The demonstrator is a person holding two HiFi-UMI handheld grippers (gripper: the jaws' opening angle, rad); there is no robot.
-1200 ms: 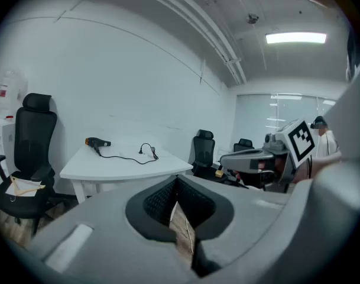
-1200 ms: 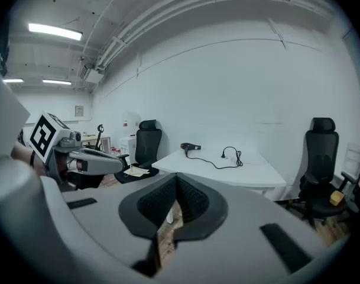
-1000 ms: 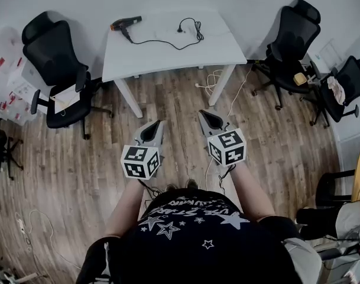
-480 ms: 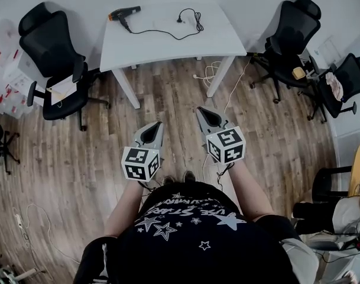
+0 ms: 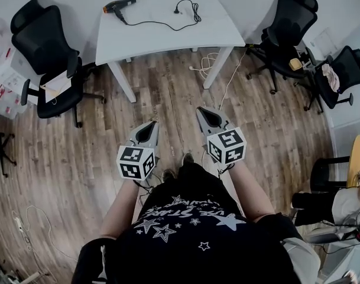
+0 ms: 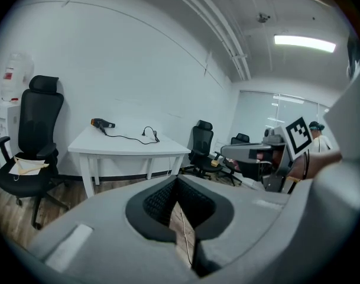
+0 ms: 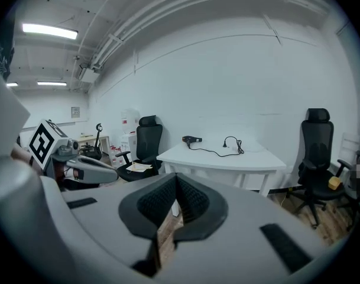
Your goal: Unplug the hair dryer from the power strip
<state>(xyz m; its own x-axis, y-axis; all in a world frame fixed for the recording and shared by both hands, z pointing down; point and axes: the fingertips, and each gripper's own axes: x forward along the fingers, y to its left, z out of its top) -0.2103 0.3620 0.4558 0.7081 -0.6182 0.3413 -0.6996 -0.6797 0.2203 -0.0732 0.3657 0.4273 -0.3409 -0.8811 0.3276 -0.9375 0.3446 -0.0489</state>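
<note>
With the jaws of the left gripper [image 5: 153, 123] and right gripper [image 5: 200, 109] closed on nothing, the hair dryer [image 5: 117, 5] lies well ahead on the desk [image 5: 168, 39] — its plug [image 5: 178, 8] seemingly loose, no power strip visible — so get close before opening.

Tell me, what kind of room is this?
Most likely an office or workroom. Black swivel office chairs stand around a plain white table on a wood-look floor, with bare white walls and strip lights on the ceiling. A hair dryer lies on the table.
</note>
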